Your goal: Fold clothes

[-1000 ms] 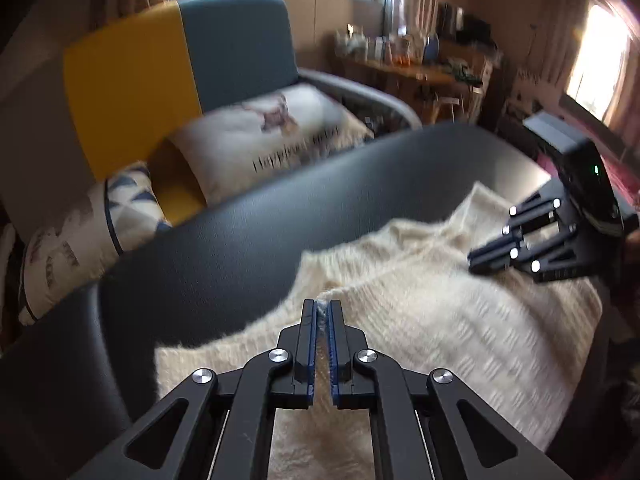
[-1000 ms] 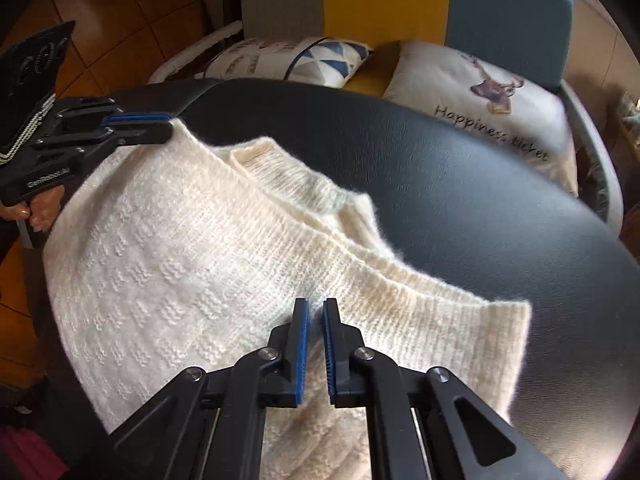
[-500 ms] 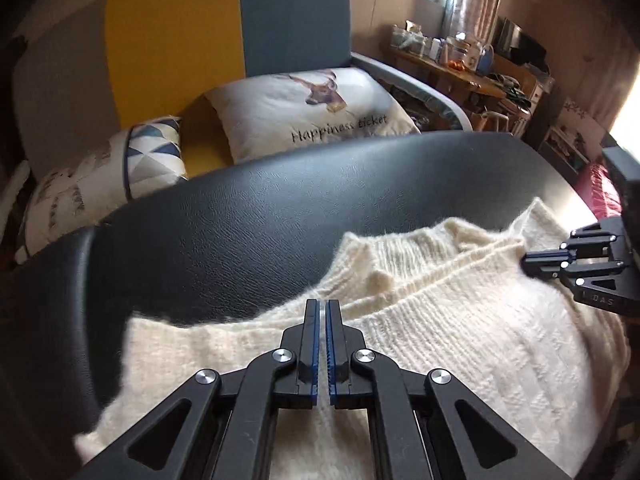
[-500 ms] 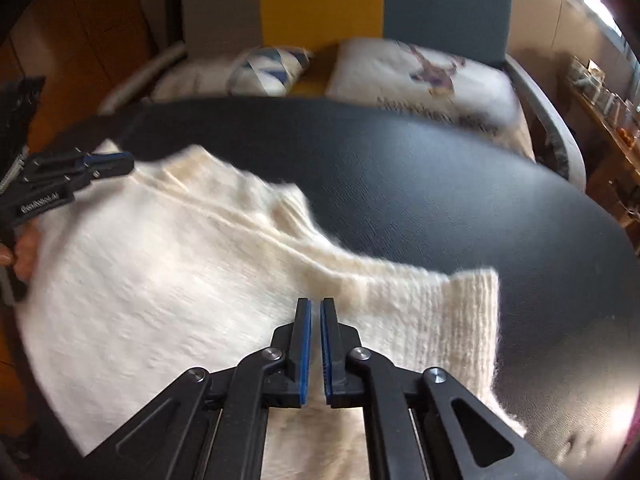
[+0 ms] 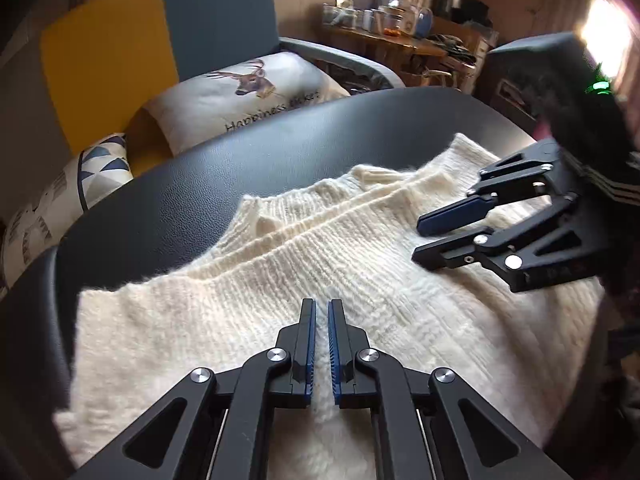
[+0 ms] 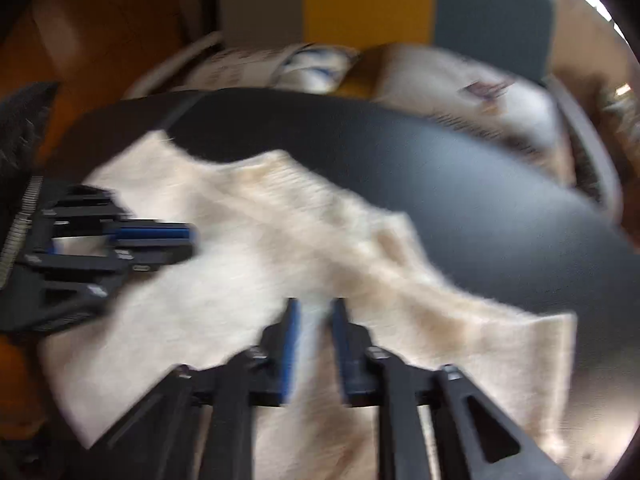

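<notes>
A fluffy cream knitted sweater (image 5: 304,280) is spread flat on a round black leather-look table (image 5: 248,160), with its ribbed neck turned toward the far edge. The left gripper (image 5: 321,308), made of black metal with blue pads, is seen low over the near part of the sweater. Its fingers are set a small way apart, and no wool is pinched between them. The right gripper (image 5: 428,236) is seen from the side in the left wrist view, over the right part of the sweater. Its two fingers are parted by a clear gap and nothing is held in them. The right wrist view is badly blurred, so it cannot be told if its tips touch the wool. Behind the table a sofa (image 5: 216,24) in grey, yellow and blue is seen. A white pillow with a deer picture (image 5: 248,92) and a pillow with blue triangles (image 5: 80,176) are laid on it.
</notes>
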A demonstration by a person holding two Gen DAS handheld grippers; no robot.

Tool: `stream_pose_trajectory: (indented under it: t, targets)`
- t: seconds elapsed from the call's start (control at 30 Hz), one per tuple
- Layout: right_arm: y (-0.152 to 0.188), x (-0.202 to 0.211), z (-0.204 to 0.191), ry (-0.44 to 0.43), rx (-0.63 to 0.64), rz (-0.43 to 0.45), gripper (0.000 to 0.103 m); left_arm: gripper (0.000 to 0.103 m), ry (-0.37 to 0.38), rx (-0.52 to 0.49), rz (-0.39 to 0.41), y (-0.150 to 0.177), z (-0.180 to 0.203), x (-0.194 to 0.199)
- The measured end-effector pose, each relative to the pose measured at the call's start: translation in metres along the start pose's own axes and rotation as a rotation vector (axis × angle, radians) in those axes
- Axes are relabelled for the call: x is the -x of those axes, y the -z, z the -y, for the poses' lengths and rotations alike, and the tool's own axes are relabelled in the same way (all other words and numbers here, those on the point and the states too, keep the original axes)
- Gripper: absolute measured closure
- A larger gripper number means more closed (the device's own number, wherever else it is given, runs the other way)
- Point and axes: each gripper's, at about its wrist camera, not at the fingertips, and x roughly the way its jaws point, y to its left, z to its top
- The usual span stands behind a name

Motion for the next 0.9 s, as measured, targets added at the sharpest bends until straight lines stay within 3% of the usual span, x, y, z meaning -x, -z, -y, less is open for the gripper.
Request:
stream_pose_trajectory:
  t: [0.2, 0.3, 0.37, 0.4, 0.53, 0.7, 0.8, 0.9]
  targets:
    - [0.009, -0.009, 0.005, 0.003, -0.019, 0.031, 0.091, 0.096, 0.016, 0.202, 0.06, 0.006, -0.023, -0.01]
    - [0.008, 0.005, 0.006, -0.054, -0.059, 0.064, 0.089, 0.096, 0.023, 0.245, 0.083, 0.006, -0.029, 0.007]
    - [0.008, 0.014, 0.006, -0.091, -0.086, 0.086, 0.082, 0.096, 0.036, 0.286, 0.12, 0.012, -0.041, 0.032]
    - [0.007, 0.018, 0.006, -0.11, -0.099, 0.097, 0.077, 0.096, 0.035, 0.323, 0.142, 0.021, -0.052, 0.048]
    - [0.005, 0.039, -0.018, -0.228, -0.093, 0.132, 0.077, 0.091, 0.025, 0.46, 0.218, 0.065, -0.098, 0.111]
    - [-0.006, 0.045, -0.085, -0.371, -0.006, 0.09, 0.077, 0.087, 0.048, 0.572, 0.191, 0.149, -0.129, 0.154]
    - [-0.014, 0.035, -0.112, -0.378, 0.016, 0.048, 0.077, 0.087, 0.102, 0.579, 0.16, 0.188, -0.125, 0.163]
    - [-0.015, 0.024, -0.128, -0.351, 0.014, 0.011, 0.077, 0.087, 0.176, 0.558, 0.151, 0.206, -0.113, 0.162]
